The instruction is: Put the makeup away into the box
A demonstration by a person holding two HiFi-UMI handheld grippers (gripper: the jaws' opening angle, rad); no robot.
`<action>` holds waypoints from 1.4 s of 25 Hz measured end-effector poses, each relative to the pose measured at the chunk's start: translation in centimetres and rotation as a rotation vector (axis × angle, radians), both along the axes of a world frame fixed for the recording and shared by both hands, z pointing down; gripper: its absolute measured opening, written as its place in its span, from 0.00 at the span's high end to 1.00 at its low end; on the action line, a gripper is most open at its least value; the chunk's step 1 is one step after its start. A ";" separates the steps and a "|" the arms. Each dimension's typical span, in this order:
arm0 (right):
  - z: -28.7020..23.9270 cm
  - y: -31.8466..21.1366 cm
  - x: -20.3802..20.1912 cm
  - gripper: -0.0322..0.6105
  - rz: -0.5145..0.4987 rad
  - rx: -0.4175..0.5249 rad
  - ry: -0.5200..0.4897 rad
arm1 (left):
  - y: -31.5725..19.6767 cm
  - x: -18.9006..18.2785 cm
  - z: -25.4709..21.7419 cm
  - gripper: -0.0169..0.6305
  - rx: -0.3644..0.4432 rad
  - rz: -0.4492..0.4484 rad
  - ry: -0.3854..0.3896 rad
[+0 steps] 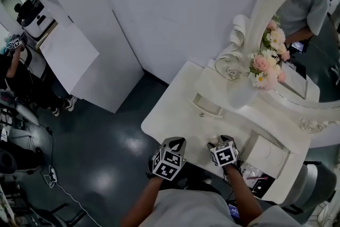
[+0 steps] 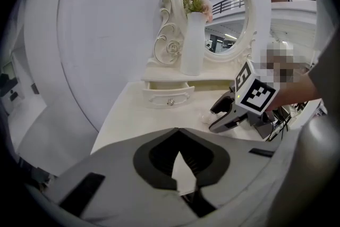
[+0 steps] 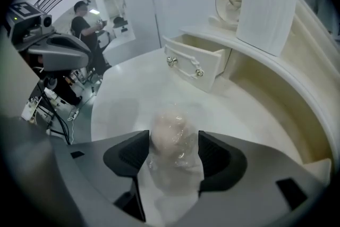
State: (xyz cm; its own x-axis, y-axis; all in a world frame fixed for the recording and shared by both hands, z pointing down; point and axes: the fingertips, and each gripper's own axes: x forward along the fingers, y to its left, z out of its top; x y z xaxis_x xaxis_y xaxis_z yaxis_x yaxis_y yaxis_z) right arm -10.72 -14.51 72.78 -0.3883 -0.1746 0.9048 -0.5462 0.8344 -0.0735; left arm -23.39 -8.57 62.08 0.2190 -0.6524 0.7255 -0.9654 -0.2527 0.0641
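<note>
A pale pink makeup item in clear wrap [image 3: 169, 130] lies on the white vanity top [image 3: 122, 98], near its front edge. My right gripper [image 3: 173, 152] points steeply down over it, jaws wide open, one pad on each side of the item. The left gripper view shows the same item [image 2: 206, 117] as a small pale lump at the right gripper's [image 2: 215, 116] tips. In the head view that gripper [image 1: 215, 143] sits at the table's near edge. A white box [image 1: 268, 154] stands to its right. My left gripper [image 2: 179, 142] is shut and empty, hovering left of it [image 1: 177, 142].
A small drawer [image 1: 208, 103] under the shelf stands pulled open. Behind it are a white vase with pink flowers [image 1: 241, 94] and an oval mirror [image 1: 311, 34]. Dark small items [image 1: 256, 182] lie right of the box. Another person stands far off [image 3: 85, 24].
</note>
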 end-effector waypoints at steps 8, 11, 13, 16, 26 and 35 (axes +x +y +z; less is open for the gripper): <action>0.1 0.0 -0.3 0.60 -0.016 0.024 -0.018 | -0.5 1.0 0.3 0.95 -0.008 0.034 0.002; 0.0 0.1 -0.4 0.66 -0.004 0.042 -0.016 | -0.6 1.6 0.2 0.95 -0.003 0.054 -0.001; -0.5 0.0 0.0 0.67 0.011 0.059 -0.019 | -0.8 1.9 -0.2 0.95 0.008 0.067 -0.002; -1.5 -0.2 0.6 0.67 0.048 0.078 -0.044 | -1.0 2.3 -0.9 0.95 0.029 0.086 -0.003; -7.5 -0.1 4.2 0.68 0.239 0.099 -0.142 | -2.1 5.4 -4.1 0.95 0.110 0.191 0.039; -12.7 -0.1 9.7 0.68 0.402 0.192 -0.200 | -3.9 11.6 -7.0 0.95 0.168 0.373 0.064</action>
